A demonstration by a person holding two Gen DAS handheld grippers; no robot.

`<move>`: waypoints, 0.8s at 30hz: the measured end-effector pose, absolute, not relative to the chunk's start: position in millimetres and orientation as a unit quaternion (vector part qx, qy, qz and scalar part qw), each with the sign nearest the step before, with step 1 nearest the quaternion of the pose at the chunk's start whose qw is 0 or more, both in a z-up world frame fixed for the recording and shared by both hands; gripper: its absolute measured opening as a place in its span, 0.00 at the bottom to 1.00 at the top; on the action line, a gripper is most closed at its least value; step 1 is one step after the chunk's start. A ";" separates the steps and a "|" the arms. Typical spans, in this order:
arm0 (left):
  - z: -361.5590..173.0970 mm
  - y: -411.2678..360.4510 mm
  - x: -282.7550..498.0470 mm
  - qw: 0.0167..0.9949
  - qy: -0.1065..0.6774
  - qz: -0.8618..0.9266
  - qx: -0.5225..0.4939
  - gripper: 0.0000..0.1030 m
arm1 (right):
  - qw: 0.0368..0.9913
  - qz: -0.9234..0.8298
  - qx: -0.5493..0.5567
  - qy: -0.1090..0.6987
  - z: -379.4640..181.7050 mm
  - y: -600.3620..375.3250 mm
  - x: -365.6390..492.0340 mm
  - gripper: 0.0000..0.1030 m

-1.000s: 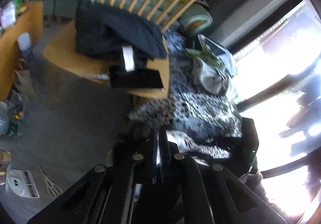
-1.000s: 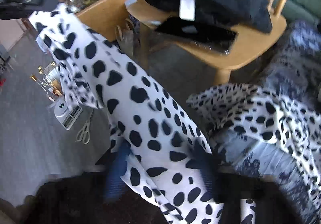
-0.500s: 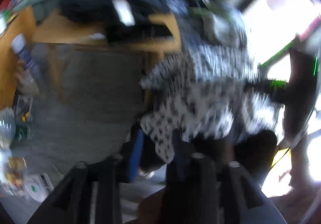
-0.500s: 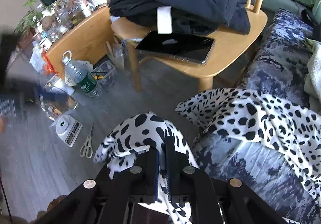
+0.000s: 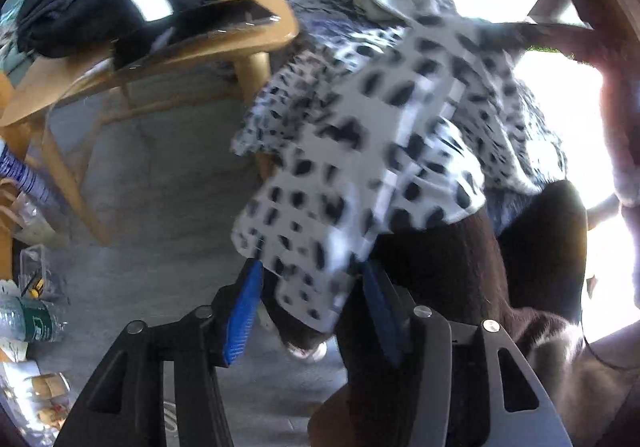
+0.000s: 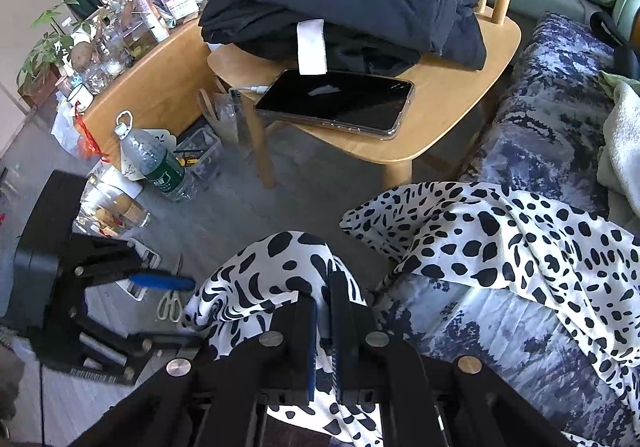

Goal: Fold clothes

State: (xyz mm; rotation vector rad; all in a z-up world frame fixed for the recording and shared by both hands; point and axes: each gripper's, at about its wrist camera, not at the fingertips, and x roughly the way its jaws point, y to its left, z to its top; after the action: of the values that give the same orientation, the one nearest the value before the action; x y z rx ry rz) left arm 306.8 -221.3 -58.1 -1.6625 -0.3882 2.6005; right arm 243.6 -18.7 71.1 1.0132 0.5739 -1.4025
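Note:
A white garment with black spots (image 6: 500, 247) lies over the edge of a blue patterned couch (image 6: 552, 135). My right gripper (image 6: 323, 287) is shut on a bunched fold of the spotted garment. My left gripper (image 5: 312, 279) is open with its blue pads (image 5: 244, 311) spread, and a hanging part of the spotted garment (image 5: 360, 151) lies between its fingers without being clamped. The left gripper also shows at the left of the right wrist view (image 6: 160, 283), apart from the cloth.
A wooden chair (image 6: 448, 103) holds a black folded garment (image 6: 348, 11) and a phone (image 6: 336, 101). A water bottle (image 6: 152, 159), scissors (image 6: 170, 303), a scale and jars lie on the grey floor. A wooden cabinet (image 6: 148, 87) stands at the left.
My left gripper has opened, let go of the garment and dropped lower to the left. My right gripper has stayed shut on the cloth, which now hangs bunched.

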 end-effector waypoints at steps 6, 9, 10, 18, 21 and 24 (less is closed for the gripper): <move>-63.9 -226.8 303.5 0.040 -0.118 0.835 -0.536 0.03 | 0.619 -0.600 0.446 0.239 75.5 -14.0 241.1 0.05; -47.7 -229.5 309.2 0.030 -0.106 0.853 -0.511 0.03 | 0.619 -0.604 0.442 0.237 81.9 -9.1 239.1 0.05; -38.4 -234.5 311.6 0.023 -0.108 0.859 -0.499 0.03 | 0.619 -0.605 0.441 0.236 84.1 -7.6 237.9 0.05; 46.1 -271.3 339.6 0.021 -0.156 0.912 -0.379 0.03 | 0.630 -0.619 0.423 0.203 114.8 11.6 228.9 0.05; 71.3 -269.9 354.9 0.033 -0.167 0.924 -0.343 0.03 | 0.635 -0.621 0.412 0.201 124.5 17.6 230.2 0.05; 91.7 -265.5 368.9 0.044 -0.193 0.929 -0.314 0.03 | 0.641 -0.620 0.408 0.195 132.9 24.6 231.8 0.05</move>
State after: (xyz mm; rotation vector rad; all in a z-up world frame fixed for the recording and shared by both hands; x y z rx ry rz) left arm 368.9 -265.5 91.7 -0.9588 -0.5886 2.8381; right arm 231.8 24.6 132.9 0.9294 0.4448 -1.4143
